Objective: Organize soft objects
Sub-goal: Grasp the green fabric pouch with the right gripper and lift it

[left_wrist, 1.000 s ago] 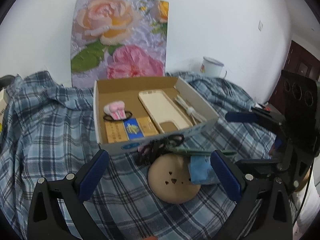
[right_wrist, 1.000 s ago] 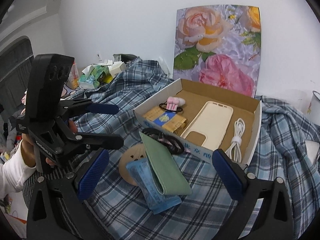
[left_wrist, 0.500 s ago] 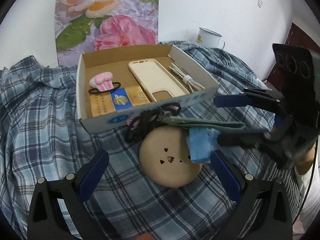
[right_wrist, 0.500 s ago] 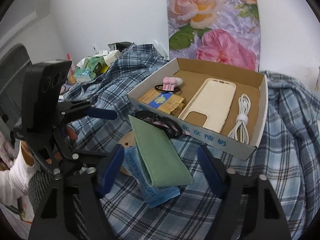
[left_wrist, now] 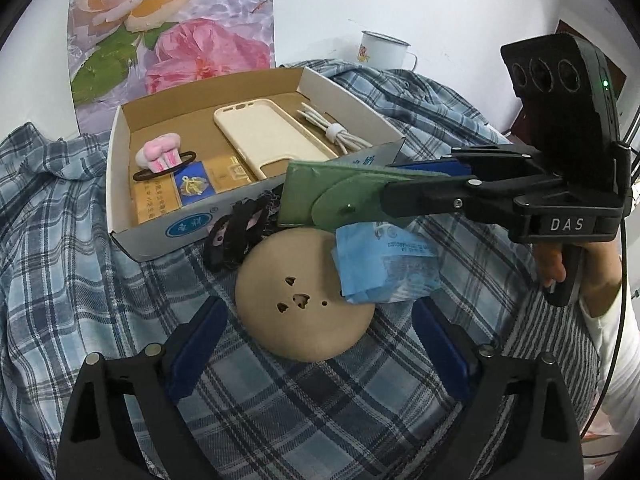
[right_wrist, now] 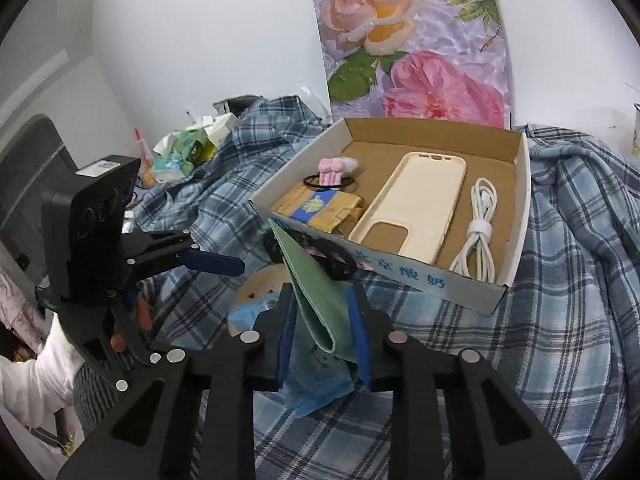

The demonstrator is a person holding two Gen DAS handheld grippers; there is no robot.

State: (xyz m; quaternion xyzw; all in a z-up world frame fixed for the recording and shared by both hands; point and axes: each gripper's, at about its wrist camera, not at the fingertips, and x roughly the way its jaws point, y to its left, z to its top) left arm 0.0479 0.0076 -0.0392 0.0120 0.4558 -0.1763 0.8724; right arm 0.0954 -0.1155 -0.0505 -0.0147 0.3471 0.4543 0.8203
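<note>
My right gripper (right_wrist: 322, 328) is closing its jaws, and both pads press on the near end of a green pouch (right_wrist: 316, 292), which tilts up off a blue packet (right_wrist: 316, 384). In the left wrist view the green pouch (left_wrist: 320, 196) slants over a tan round pad (left_wrist: 296, 320) with heart-shaped holes and the blue packet (left_wrist: 384, 268). My left gripper (left_wrist: 318, 344) is open, its jaws narrowing slightly, with the near edge of the tan pad between the fingertips, untouched. Black hair ties (left_wrist: 236, 232) lie against the cardboard box (left_wrist: 120, 184).
The box holds a cream phone case (left_wrist: 268, 136), a white cable (left_wrist: 336, 136), a pink hair tie (left_wrist: 160, 156) and a gold-and-blue packet (left_wrist: 176, 192). Blue plaid cloth (left_wrist: 60, 260) covers the surface. A floral panel (left_wrist: 172, 28) and an enamel mug (left_wrist: 384, 50) stand behind; clutter (right_wrist: 188, 148) lies far left.
My right jaws went from wide open to gripping the green pouch, whose end has risen. My left gripper tipped downward and came nearer the tan pad.
</note>
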